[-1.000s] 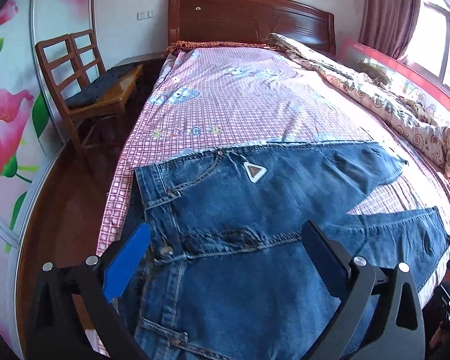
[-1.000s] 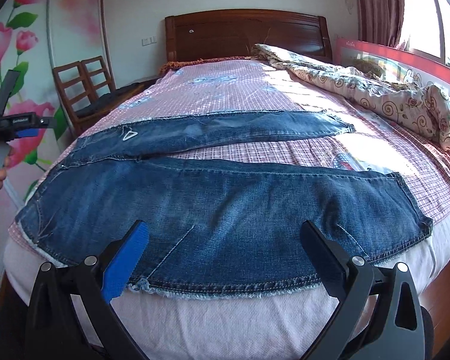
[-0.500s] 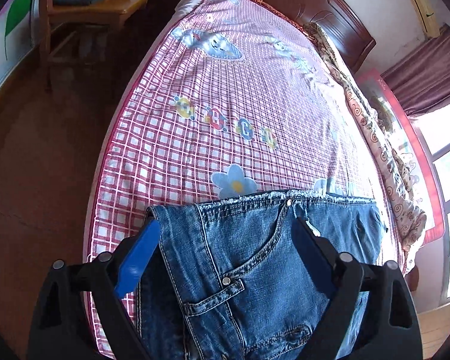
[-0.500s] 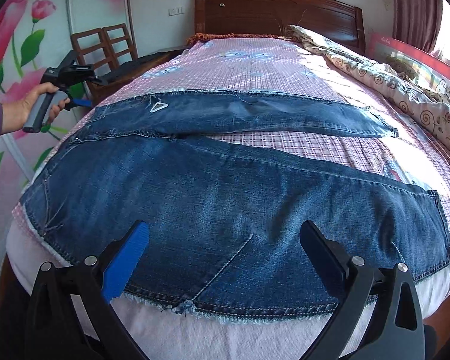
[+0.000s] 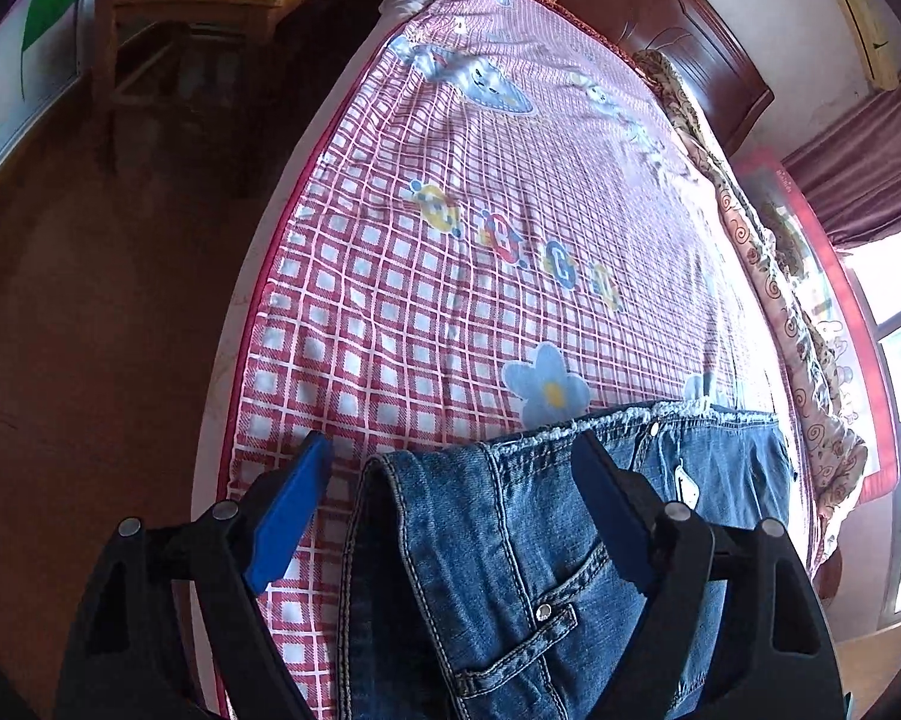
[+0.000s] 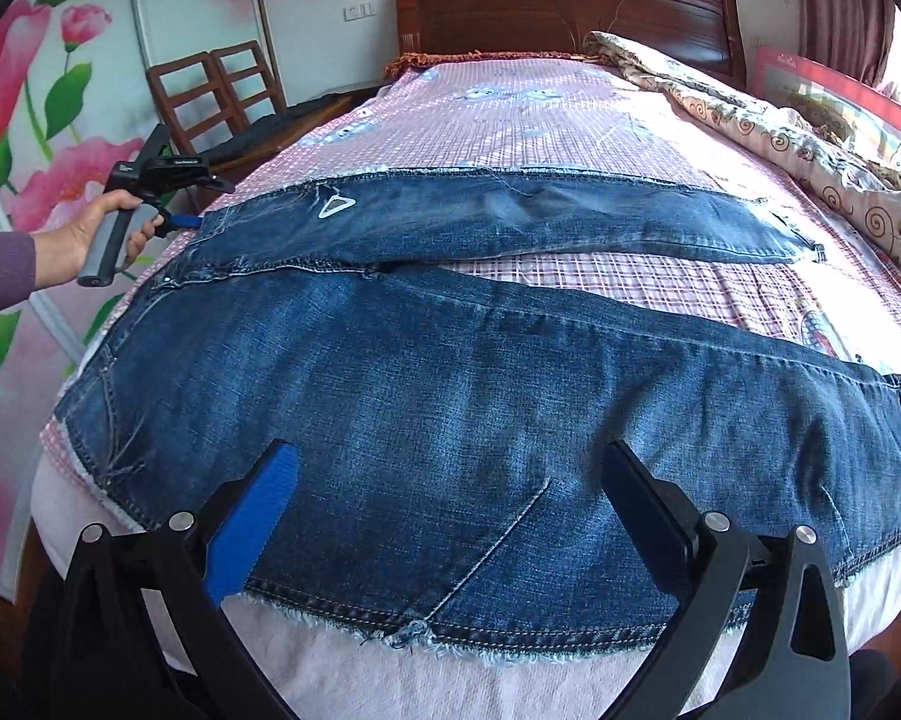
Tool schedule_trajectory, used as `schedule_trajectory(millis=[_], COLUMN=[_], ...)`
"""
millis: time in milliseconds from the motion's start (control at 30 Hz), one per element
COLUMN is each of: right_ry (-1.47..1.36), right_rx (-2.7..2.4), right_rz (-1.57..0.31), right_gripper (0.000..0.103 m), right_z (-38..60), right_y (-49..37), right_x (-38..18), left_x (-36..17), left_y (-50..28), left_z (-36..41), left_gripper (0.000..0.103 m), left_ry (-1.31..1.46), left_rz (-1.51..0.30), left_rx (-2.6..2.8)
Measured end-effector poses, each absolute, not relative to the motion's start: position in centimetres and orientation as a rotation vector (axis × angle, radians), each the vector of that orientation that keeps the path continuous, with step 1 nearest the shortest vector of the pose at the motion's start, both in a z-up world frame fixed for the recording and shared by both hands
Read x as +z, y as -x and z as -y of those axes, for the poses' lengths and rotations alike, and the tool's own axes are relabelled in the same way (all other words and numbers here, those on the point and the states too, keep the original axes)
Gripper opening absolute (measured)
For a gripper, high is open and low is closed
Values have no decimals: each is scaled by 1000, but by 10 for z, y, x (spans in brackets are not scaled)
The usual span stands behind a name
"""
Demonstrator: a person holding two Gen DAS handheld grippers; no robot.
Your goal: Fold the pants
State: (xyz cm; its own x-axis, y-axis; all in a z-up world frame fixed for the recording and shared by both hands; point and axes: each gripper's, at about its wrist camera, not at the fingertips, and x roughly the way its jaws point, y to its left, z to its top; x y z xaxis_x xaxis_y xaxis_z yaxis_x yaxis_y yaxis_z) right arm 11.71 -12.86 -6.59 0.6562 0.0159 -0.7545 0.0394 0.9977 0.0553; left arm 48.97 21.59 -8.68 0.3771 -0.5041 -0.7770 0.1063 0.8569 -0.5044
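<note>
Blue jeans lie spread flat across the bed, waist at the left and both legs running right. The far leg bears a white triangle patch. My left gripper is open, tilted down over the far waistband corner. The folded denim edge lies between its fingers, and neither pad presses on it. In the right wrist view a hand holds that left gripper at the jeans' left end. My right gripper is open above the near leg's frayed edge, holding nothing.
The bed's pink checked sheet stretches back to a wooden headboard. A rumpled quilt runs along the right side. Wooden chairs and a flower-painted wall panel stand left of the bed, over dark wood floor.
My left gripper swung down and across to the far waistband corner, rolling as it went, and its jaws narrowed slightly. My right gripper came a little closer to the near leg, then held still.
</note>
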Motion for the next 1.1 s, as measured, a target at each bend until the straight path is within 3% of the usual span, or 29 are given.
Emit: schedule_trajectory(millis=[33,67,300,533,700,933,1067,1100], right_ry=[-62,-57,-77,-107,-236,-544,-627,-607], right_rx=[-14,-13,-19,-44,-55,-81,-146,-169], right_rz=[-856,-856,-857,-839,-830,-946,-1040,-1069], right_gripper=[100,100,100,100,100,100,100,94], right_z=[128,128,132,155,225,405,489,504], right_y=[-117,-117,-119,-120,-144,-256,-338,-358], right_x=[-66,-66,-69,-60,-35,-12,-26,-31], left_x=[-88,-89,-85,-67,-42,-33,-40,-42], left_y=[-489,-486,-474,-452,-430,-421,-420,-419], left_z=[-218,-219,-220,-219,-220,-216,-214,-213], left_gripper=[78,61,8,6,6,6,6,7], left_ry=[408,400,310,341,384,414,430,430], left_rz=[-1118,-1116,-1109,-1009,-943,-933,-946,-949], left_rx=[-400,-401,-327,-292,-338,-335,-316,-308])
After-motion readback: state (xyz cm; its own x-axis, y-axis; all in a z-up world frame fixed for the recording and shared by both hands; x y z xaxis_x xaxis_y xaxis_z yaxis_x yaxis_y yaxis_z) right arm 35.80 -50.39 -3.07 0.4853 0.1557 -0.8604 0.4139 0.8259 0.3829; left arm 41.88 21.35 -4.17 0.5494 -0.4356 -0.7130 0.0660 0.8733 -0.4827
